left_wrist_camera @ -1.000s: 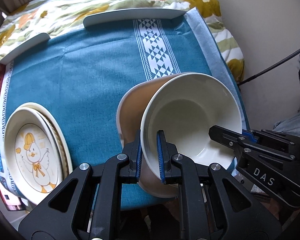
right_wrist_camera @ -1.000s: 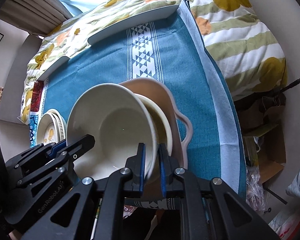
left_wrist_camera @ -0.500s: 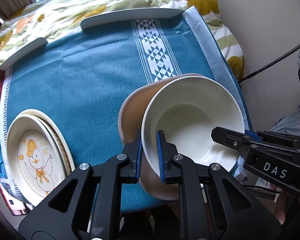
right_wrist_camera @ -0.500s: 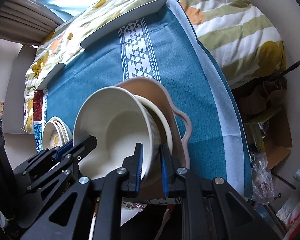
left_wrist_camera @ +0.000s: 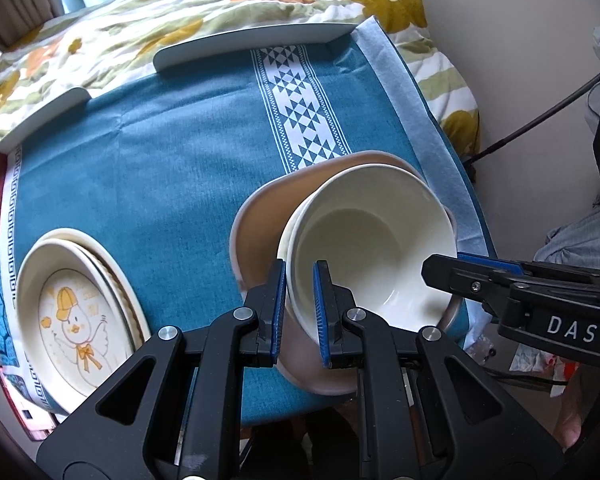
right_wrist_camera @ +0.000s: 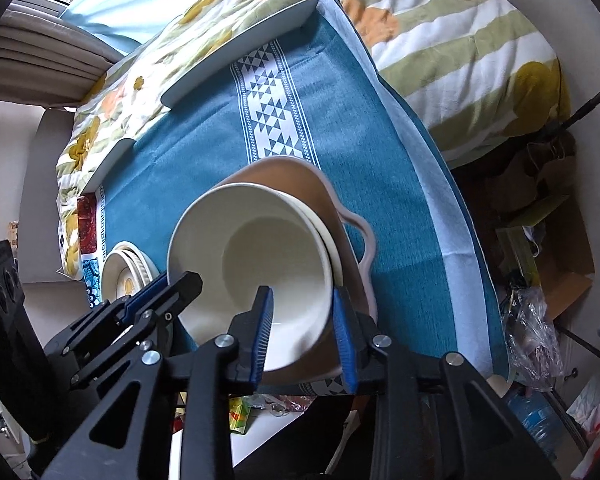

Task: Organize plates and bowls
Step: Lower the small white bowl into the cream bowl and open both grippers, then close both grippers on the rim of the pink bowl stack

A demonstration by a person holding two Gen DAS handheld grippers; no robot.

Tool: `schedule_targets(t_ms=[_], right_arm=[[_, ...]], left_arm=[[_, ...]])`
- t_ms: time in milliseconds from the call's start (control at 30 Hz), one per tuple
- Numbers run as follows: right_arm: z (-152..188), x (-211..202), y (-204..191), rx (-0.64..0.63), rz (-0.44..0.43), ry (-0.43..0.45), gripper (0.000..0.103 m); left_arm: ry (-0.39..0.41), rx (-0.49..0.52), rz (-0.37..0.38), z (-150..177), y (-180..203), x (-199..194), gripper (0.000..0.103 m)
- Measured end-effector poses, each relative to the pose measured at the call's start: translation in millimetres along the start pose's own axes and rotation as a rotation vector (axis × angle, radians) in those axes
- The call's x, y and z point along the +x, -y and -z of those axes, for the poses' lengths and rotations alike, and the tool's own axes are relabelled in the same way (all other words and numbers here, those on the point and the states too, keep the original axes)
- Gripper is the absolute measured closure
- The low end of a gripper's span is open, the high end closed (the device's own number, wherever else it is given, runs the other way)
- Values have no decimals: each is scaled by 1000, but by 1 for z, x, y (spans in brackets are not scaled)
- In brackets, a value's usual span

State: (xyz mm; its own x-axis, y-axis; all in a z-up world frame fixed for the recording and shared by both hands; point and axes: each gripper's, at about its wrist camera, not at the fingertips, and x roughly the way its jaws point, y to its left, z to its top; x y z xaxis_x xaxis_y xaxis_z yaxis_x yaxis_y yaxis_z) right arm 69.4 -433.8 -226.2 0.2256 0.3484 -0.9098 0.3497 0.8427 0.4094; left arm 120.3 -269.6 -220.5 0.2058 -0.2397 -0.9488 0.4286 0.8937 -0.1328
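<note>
We see the cream bowl (left_wrist_camera: 364,256) sitting tilted inside a second cream bowl (right_wrist_camera: 330,236), whose rim shows just beneath it, and both rest in the tan handled dish (left_wrist_camera: 260,224) near the right edge of the table (left_wrist_camera: 160,152), close to its near right corner. Our left tool (left_wrist_camera: 299,312) is clenched on the near-left rim of the cream bowl: one blue pad lies inside the bowl, the other outside against its wall. Our right tool (right_wrist_camera: 302,336) stands released, its blue pads spread apart on either side of the bowl's near-right rim, one inside the bowl and one outside between the bowl and the tan dish; we cannot tell whether either pad touches the rim. The tan dish's loop handle (right_wrist_camera: 360,240) points toward the right edge of the table. Well apart, at the near left corner of the table, lies a stack of plates (left_wrist_camera: 72,320), the top one printed with a cartoon duck in a yellow cap. The table is covered by a teal cloth with a white triangle-patterned stripe (left_wrist_camera: 300,120) running from the far edge toward the bowls.
</note>
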Motion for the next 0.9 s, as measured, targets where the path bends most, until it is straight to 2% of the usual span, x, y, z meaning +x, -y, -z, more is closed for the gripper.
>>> schedule_targets(t_ms=[133, 167, 233, 267, 300, 333, 367, 433, 567, 600, 667, 733, 800, 900], right_arm=[[3, -29, -8, -38, -37, 62, 75], [5, -41, -12, -65, -37, 87, 75], [12, -65, -20, -134, -27, 135, 71], [15, -75, -23, -166, -17, 158, 43], [19, -84, -25, -194, -7, 186, 24], [22, -92, -27, -220, 3, 222, 0], [26, -101, -29, -263, 15, 268, 0], [34, -109, -32, -367, 74, 309, 0], [38, -89, -29, -483, 294, 258, 0], [39, -82, -27, -507, 319, 248, 0], [35, -68, -19, -541, 335, 208, 0], [28, -52, -8, -550, 328, 162, 0], [21, -37, 1, -548, 299, 109, 2], [14, -10, 9, -589, 302, 36, 18]], left_arm=[[19, -14, 13, 0, -3, -21, 90], [38, -9, 8, 0, -3, -31, 87], [97, 5, -23, 1, -6, -60, 62], [118, 6, -27, 1, -8, -69, 26], [166, 8, -28, 4, -12, -85, 1], [194, 8, -27, 5, -14, -94, 0], [232, 9, -28, 8, -18, -104, 0], [241, 17, -42, 12, -24, -113, 0], [205, 21, -63, 31, -36, -102, 0], [177, 16, -73, 37, -39, -93, 0], [132, -9, -76, 48, -42, -77, 1], [103, -28, -86, 54, -43, -61, 7], [68, -55, -101, 60, -43, -44, 20], [24, -95, -99, 63, -39, -19, 34]])
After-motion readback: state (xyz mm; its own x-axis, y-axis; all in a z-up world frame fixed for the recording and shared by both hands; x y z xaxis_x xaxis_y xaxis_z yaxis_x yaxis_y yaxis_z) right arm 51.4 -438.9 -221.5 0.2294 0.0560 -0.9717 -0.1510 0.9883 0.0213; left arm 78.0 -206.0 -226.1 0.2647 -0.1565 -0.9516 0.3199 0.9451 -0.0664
